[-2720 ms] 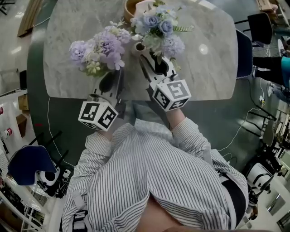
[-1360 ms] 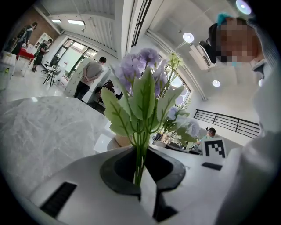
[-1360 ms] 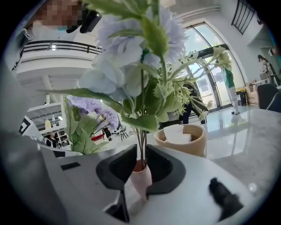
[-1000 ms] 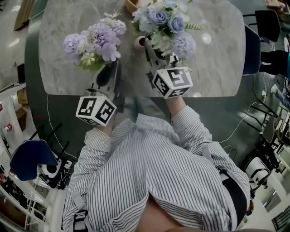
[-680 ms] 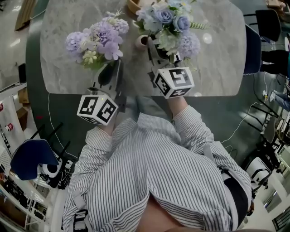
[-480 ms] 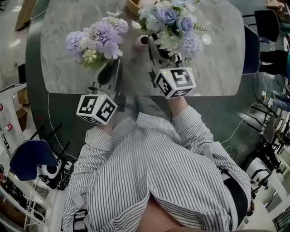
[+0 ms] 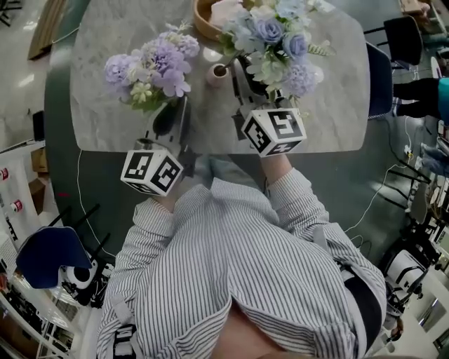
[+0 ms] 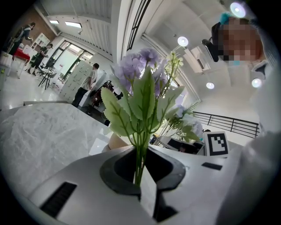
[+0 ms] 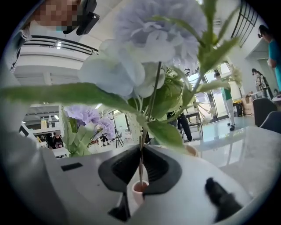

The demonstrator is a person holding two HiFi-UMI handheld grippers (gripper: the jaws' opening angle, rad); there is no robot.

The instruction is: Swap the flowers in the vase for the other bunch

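Note:
My left gripper (image 7: 172,112) is shut on the green stems of a purple bunch (image 7: 151,66), held upright over the table's near left. In the left gripper view the stems (image 8: 139,154) run up between the closed jaws of that gripper (image 8: 139,169). My right gripper (image 7: 247,73) is shut on the thin stems of a blue and lilac bunch (image 7: 273,38). A small pink vase (image 7: 217,72) stands between the two bunches. In the right gripper view the vase's mouth (image 9: 139,188) shows below the right gripper (image 9: 140,165), with the stem tips (image 9: 141,173) at or just above it.
The marble table (image 7: 337,105) carries a wooden bowl (image 7: 203,17) behind the vase. A dark chair (image 7: 379,77) stands at the table's right end. People walk far off in the hall in both gripper views.
The blue bunch has risen with my right gripper and shifted right, away from the vase, whose mouth now shows apart from it. The purple bunch has risen slightly.

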